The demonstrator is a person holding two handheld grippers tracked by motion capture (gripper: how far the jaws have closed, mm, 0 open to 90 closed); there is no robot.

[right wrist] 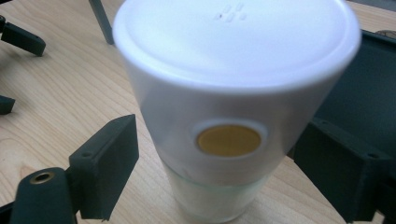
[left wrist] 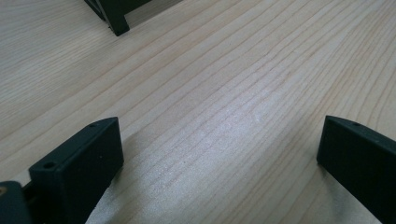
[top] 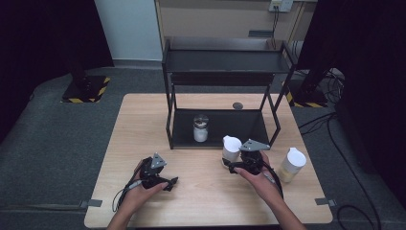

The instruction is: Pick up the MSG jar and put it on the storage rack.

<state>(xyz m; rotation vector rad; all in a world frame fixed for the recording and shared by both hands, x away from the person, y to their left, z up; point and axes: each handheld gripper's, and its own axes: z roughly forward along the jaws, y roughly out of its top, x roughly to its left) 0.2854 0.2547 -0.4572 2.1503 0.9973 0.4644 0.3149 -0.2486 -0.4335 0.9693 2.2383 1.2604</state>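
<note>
Jar (top: 200,128) in rack (top: 178,131), behind shaker (top: 231,148)

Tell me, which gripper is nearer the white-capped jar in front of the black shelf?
The right gripper: the white-capped jar stands between its jaws. The left gripper hovers apart over bare table, off to the jar's left.

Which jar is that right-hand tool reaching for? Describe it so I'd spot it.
Find the black metal shelf rack on the wooden table. Before its right front leg stands a white-capped glass jar, between the right gripper's jaws. Unlike the yellowish jar farther right, its contents are white.
</note>
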